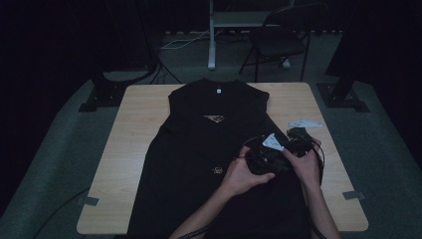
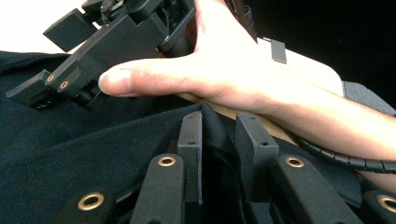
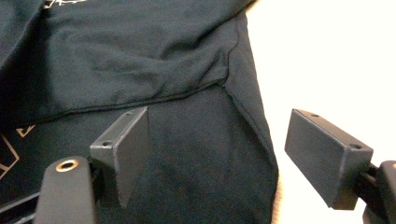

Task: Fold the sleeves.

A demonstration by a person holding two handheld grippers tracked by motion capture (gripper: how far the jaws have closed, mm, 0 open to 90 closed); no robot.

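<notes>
My black garment (image 1: 209, 149), a shirt or sleeveless top as far as the dim high view lets me judge, lies flat down the middle of the wooden tabletop (image 1: 132, 129). Its collar points to the far edge and its hem hangs over the near edge by me. A small light printed patch (image 1: 214, 118) sits on its chest, below the collar.

Both my hands crowd over the garment's right side. My left tool (image 2: 219, 140) has its jaws only a narrow gap apart, with a raised fold of the black cloth standing between them; I cannot tell whether the pads press on it. My right hand (image 2: 233, 70) lies right across the far side of that fold, blocking the way beyond it, and the right tool's body juts out past its thumb.

My right tool (image 3: 233, 149) stands wide, with nothing gripped, above the garment's side seam (image 3: 243, 107) where cloth meets bare wood.

Beyond the tabletop's far edge stand a dark chair (image 1: 278, 40) and a pale desk leg (image 1: 212, 35).
</notes>
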